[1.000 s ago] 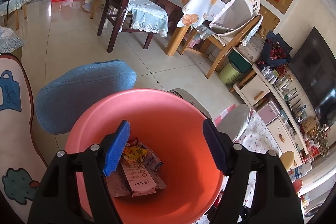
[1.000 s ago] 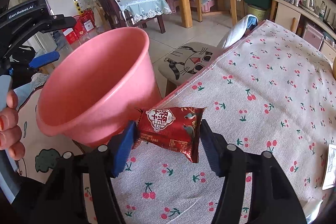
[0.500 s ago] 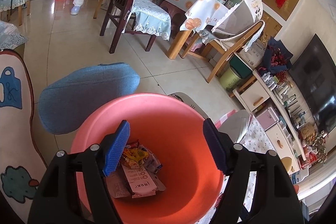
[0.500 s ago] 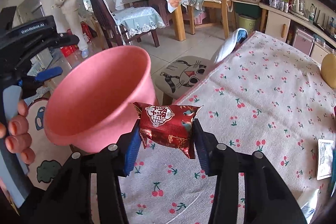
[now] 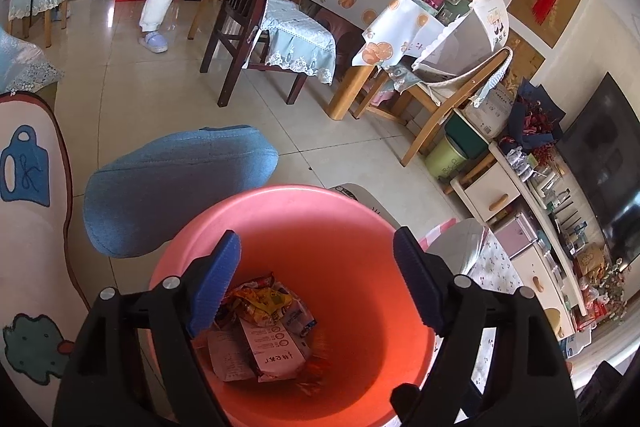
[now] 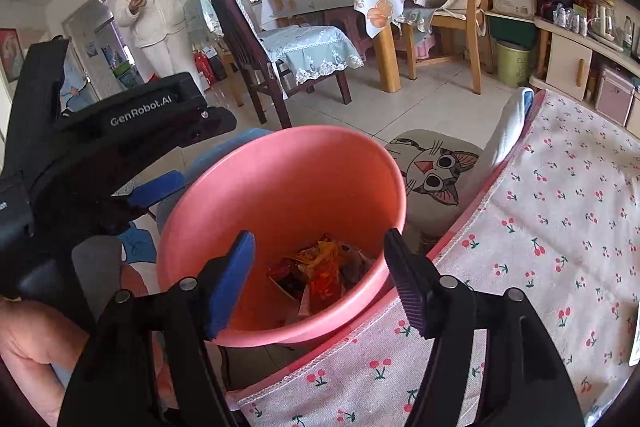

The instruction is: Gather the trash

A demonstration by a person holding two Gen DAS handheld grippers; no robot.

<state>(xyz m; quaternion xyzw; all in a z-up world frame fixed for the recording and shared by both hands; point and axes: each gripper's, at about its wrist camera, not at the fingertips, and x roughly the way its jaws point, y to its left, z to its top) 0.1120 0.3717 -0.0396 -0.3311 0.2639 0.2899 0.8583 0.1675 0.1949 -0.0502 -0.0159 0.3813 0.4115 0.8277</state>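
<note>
R tongs (image 6: 318, 277) just opened – empty, probably – over bin (image 6: 372, 163).

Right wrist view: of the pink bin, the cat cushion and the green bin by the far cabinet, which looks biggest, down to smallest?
1. pink bin
2. cat cushion
3. green bin
The green bin stands much farther away, so its true size is unsure.

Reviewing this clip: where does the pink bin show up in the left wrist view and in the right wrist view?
Left wrist: pink bin fills the lower centre, seen from above, wrappers at its bottom, framed by that gripper's open jaws.
Right wrist: it sits centre-left, tilted, beside the cherry-print tablecloth.
Shared landmark: the dark wooden chair with a lace cover, behind the bin in both views.
</note>
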